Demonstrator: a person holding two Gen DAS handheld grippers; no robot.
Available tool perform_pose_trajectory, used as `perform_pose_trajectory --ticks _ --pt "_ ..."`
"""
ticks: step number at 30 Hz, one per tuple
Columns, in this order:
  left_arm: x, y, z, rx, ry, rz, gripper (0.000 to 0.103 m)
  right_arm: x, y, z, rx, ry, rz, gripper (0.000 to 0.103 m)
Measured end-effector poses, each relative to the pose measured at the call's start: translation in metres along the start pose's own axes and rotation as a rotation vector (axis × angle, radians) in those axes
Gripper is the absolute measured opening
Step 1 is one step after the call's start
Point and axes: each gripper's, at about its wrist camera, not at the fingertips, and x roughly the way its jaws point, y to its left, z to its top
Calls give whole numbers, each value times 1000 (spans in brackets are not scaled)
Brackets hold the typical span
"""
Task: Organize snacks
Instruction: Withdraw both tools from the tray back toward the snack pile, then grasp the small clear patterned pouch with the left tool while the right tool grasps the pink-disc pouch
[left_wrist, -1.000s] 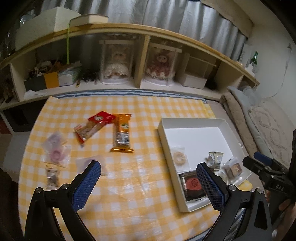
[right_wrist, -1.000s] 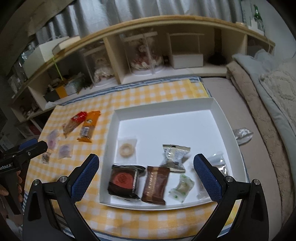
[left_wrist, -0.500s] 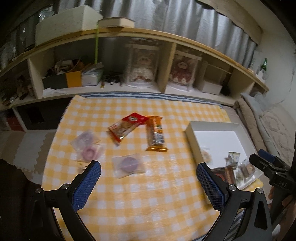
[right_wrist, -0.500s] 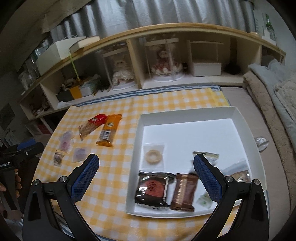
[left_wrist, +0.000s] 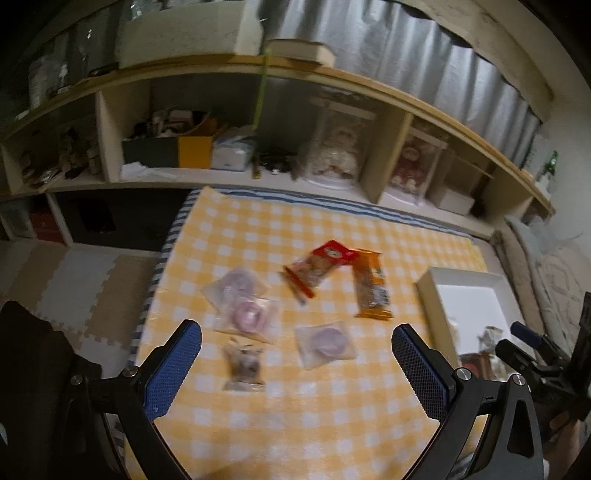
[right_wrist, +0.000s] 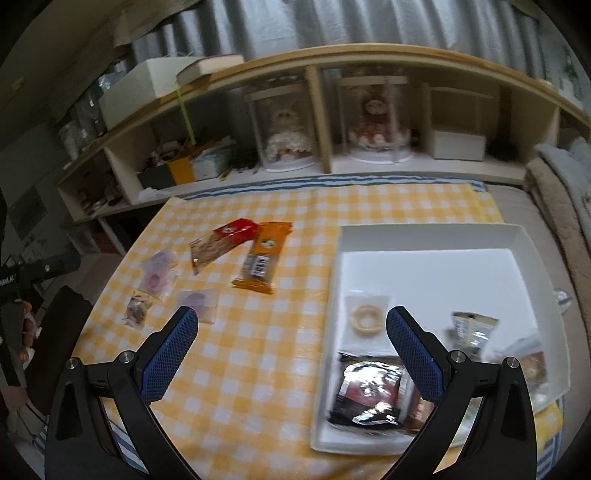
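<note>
Loose snacks lie on the yellow checked cloth: a red packet (left_wrist: 317, 264) (right_wrist: 221, 240), an orange bar (left_wrist: 371, 288) (right_wrist: 263, 258), clear bags with pink and purple rings (left_wrist: 245, 312) (left_wrist: 325, 341) (right_wrist: 195, 301) and a small dark bag (left_wrist: 242, 363) (right_wrist: 136, 310). A white tray (right_wrist: 517, 240) (left_wrist: 461, 277) on the right holds a ring biscuit (right_wrist: 365, 317), a black packet (right_wrist: 369, 387) and other snacks. My left gripper (left_wrist: 295, 373) is open above the small bags. My right gripper (right_wrist: 291, 354) is open above the tray's left edge. Both are empty.
A long wooden shelf (right_wrist: 325, 122) with boxes and doll cases runs behind the table. A bed with blankets (right_wrist: 561, 192) is on the right. Foam floor mats (left_wrist: 66, 280) lie left of the table.
Both grippers have swung left. The left view now centres on the loose small bags; the right view has shifted from the tray toward the cloth. Both stay open.
</note>
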Motion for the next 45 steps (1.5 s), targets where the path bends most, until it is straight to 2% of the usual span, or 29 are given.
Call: perform_pose_trajectory --ticks 4,7,9,12,14,16,19,22,29,41,45 --pt "12 21 1 -71 28 -27 103 22 19 9 -9 4 66 103" --pt "26 34 0 -103 64 -36 99 41 34 16 -10 8 134 103" --pt "35 39 0 -109 97 -42 89 57 45 23 -9 31 193 103" --pt "54 38 0 -108 151 -48 81 86 57 33 34 100 286 103" --pt "69 37 1 -103 187 -44 75 108 65 40 55 142 331 92" --pt "81 37 1 -99 213 -39 72 126 73 44 59 178 337 74" --pt "103 36 0 -92 251 -25 69 155 84 47 81 240 378 64" --pt "123 36 -3 -86 289 -3 66 180 93 45 97 286 419 60" --pt "146 34 -11 -65 350 34 56 219 98 24 71 366 407 57" --pt "154 35 -23 -19 357 51 45 185 77 -23 49 416 422 56" --pt "159 36 -25 -14 356 70 36 175 88 -32 -21 419 370 56"
